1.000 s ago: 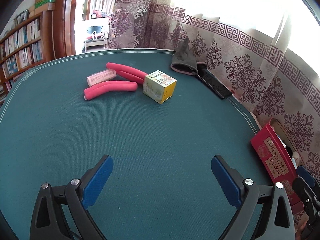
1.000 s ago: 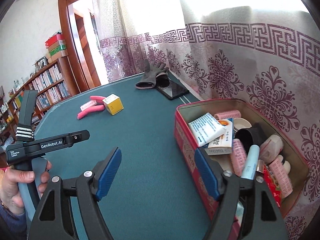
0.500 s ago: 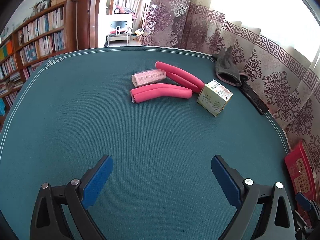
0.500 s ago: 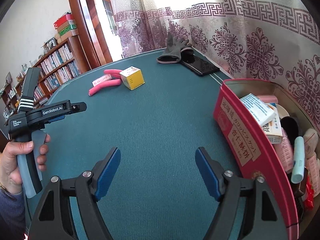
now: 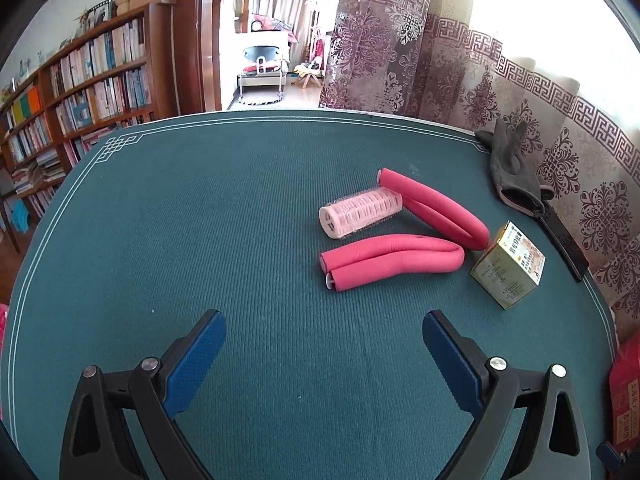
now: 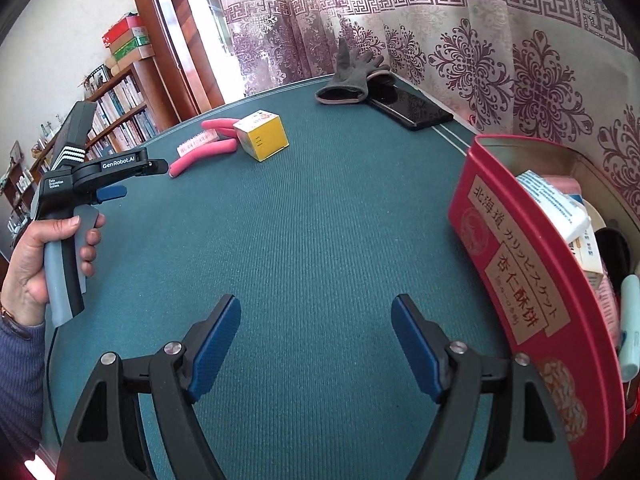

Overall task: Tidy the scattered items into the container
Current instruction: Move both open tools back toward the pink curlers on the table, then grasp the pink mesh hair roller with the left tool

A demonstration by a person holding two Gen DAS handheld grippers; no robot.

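Above the mat, both claws (image 5: 324,340) (image 6: 316,328) gape (empty)

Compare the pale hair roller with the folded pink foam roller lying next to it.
The hair roller is pale pink, short and straight, with a ribbed, mesh-like surface and an open end showing a cross brace. The foam roller is bright pink, smooth and much longer, bent double so both its ends lie side by side. Both lie flat on the green table, close together but not in the tin.
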